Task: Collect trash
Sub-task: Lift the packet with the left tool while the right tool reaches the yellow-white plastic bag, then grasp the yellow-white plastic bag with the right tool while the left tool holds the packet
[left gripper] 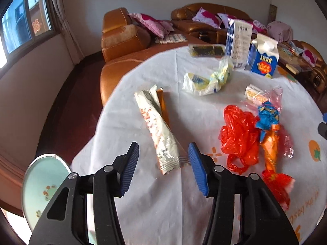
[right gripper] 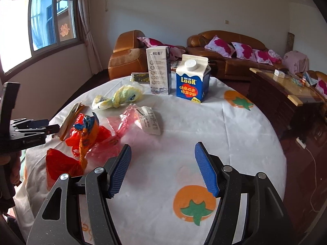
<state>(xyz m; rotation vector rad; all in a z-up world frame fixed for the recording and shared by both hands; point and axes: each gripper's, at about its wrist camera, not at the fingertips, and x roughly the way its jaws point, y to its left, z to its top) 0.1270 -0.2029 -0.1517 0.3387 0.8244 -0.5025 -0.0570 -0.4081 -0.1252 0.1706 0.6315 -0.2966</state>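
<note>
your left gripper (left gripper: 163, 153) stands spread, the silver wrapper (left gripper: 157, 130) at frame centre seemingly loose between its fingers; your right gripper (right gripper: 163, 153) gapes empty, lower centre.

We see a round desk (right gripper: 235, 134) under a white cloth: two cartons (right gripper: 192, 79) far, crumpled wrappers (right gripper: 87, 134) left, a silver packet (left gripper: 157, 130) nearest its left edge.

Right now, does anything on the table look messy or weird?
Yes. Crumpled trash is scattered over the tablecloth: a red plastic bag, an orange and blue wrapper, a yellow bag and a long silver wrapper. Only the two cartons stand upright, at the far edge.
</note>
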